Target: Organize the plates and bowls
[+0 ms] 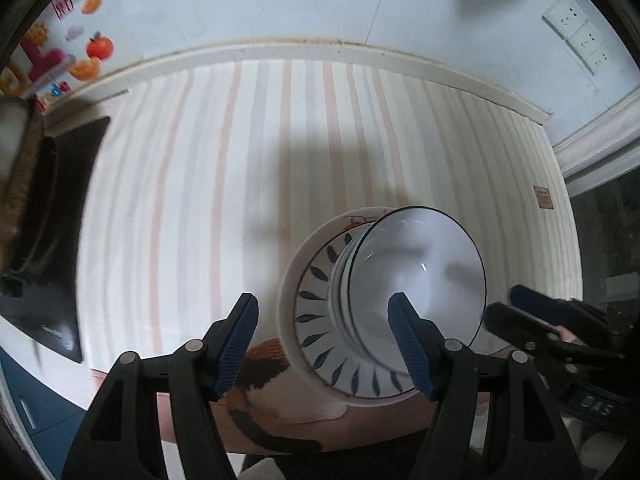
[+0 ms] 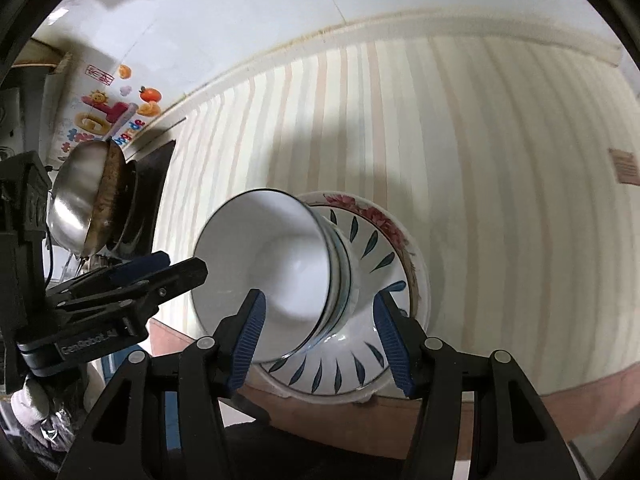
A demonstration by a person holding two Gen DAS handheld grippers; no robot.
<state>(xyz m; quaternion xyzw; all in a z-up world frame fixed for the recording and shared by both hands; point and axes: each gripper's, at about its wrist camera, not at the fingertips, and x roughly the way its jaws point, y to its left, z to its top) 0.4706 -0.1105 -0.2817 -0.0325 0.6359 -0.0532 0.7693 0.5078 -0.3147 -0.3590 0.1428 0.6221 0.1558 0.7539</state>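
1. The left gripper (image 1: pixel 324 344) has its fingers spread wide, holding nothing.
2. The right gripper (image 2: pixel 318 338) is likewise spread, empty.
3. The white bowl (image 2: pixel 276 256) tops nested bowls on the leaf-patterned plate (image 1: pixel 316 344), stacked on the striped cloth (image 1: pixel 240 160), just ahead between both grippers' fingertips.

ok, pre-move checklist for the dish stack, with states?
1. White bowl with dark rim nested on the stack: ok.
2. Blue-leaf-patterned bowl seated in the red-flower-rimmed plate: ok.
3. Left gripper jaws open, holding nothing: ok.
4. Right gripper jaws open, straddling the stack: ok.
5. Stack stands well inside the striped tablecloth: not ok, it stands at the near edge.
6. Stack sits level: cannot tell, fisheye distortion.
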